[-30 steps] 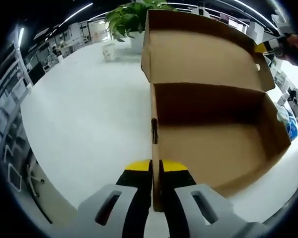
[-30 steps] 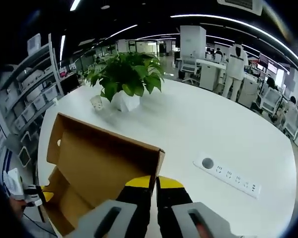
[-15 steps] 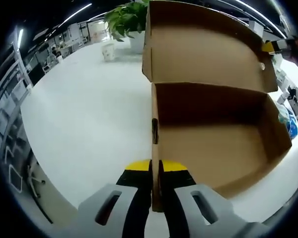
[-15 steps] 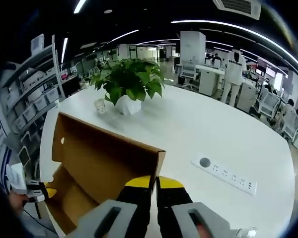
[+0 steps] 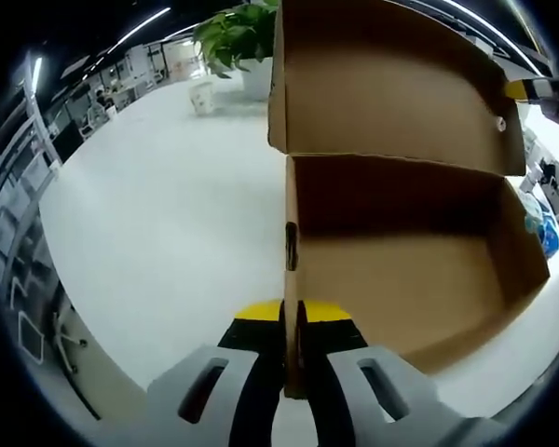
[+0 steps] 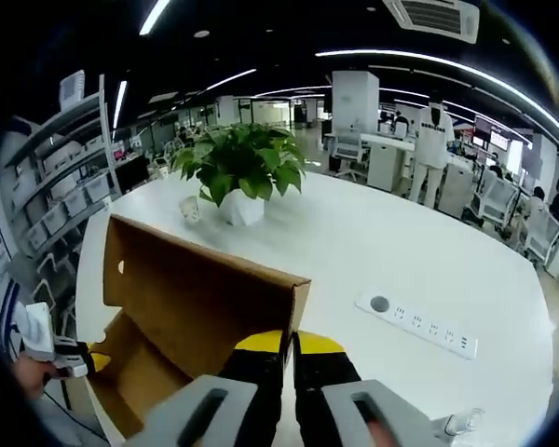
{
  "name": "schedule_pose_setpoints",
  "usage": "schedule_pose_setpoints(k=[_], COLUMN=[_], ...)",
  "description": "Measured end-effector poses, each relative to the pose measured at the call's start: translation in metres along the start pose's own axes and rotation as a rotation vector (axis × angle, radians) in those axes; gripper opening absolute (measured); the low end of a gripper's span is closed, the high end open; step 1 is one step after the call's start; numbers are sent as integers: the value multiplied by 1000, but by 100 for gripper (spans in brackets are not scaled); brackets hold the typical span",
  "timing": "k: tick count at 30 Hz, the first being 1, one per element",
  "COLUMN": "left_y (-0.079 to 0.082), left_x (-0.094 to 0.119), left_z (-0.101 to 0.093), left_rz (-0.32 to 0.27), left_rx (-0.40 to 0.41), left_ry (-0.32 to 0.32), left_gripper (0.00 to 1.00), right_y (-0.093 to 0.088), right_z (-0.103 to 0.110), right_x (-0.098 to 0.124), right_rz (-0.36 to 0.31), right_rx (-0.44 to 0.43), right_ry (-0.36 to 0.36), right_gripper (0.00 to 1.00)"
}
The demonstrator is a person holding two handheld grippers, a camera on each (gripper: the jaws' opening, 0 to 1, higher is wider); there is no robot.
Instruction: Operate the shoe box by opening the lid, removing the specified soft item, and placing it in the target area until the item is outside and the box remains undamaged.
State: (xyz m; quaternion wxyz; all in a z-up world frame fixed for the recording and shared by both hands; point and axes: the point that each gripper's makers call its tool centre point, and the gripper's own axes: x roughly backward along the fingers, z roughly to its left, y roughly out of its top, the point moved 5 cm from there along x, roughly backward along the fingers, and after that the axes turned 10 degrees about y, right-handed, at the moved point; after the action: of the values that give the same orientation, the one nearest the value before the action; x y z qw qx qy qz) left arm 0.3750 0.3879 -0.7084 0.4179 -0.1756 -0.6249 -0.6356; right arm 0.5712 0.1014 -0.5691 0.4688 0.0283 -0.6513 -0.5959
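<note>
The brown cardboard shoe box [image 5: 401,270] sits on the round white table [image 5: 158,214] with its lid [image 5: 382,84] swung up and standing nearly upright behind the tray, so the opening step looks done. From the left gripper view the inside of the tray is bare cardboard as far as it can be seen; no soft item shows in it, though the near corner under the wall is hidden. The left gripper [image 5: 292,321] has its yellow-tipped jaws pinched shut on the box's short end wall, the wall edge running straight up between them, so the tray's long axis stretches away to that gripper's right. The right gripper [image 6: 289,349] is closed on the lid's free corner, the lid's [image 6: 196,298] brown face spreading down and to the left of its jaws. Judging by this, whichever jaws reach in next must let go first, and the left ones sit nearer the tray's floor. The right gripper view adds what the other lacks: a white power strip [image 6: 417,326] lying on the table well clear of the box, and the potted green plant [image 6: 240,172] beyond the lid, with an open office behind.
</note>
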Motion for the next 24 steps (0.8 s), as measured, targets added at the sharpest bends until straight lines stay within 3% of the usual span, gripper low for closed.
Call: schedule_pose_setpoints(k=[24], left_y=[-2], left_x=[2], left_z=[0], left_rz=[-2], left_rx=[-3], left_ry=[-8], left_gripper=[3], right_y=[-17], right_z=[25], right_x=[33], right_rz=[-78], right_rx=[-9], right_ry=[-14], right_gripper=[0])
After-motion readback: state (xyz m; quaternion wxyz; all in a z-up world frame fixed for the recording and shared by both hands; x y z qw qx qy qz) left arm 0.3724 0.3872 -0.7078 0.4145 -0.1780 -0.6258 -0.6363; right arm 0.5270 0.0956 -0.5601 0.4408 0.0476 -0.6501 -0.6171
